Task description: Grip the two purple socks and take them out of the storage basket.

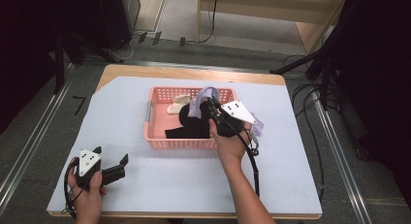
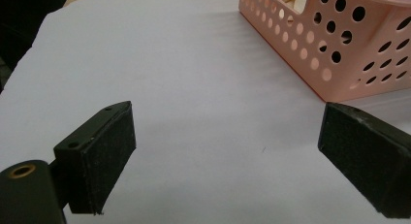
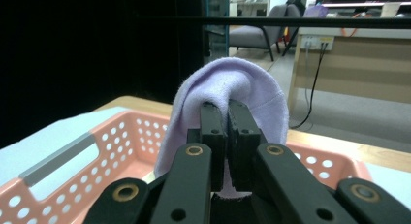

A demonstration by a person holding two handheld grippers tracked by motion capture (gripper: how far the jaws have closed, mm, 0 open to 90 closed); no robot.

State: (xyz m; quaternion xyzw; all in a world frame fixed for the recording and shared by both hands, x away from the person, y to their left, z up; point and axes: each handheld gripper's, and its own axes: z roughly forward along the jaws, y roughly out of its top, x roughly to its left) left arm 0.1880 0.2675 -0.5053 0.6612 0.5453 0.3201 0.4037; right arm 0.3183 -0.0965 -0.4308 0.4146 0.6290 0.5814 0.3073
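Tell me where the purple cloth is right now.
The purple cloth hangs pinched in the right gripper above the pink basket, centre of the high view, over the black cloth.

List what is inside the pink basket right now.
Inside the pink basket lie black cloth and a cream piece. The right gripper holds a lavender cloth over it. Whatever lies under the cloth and the hand is covered.
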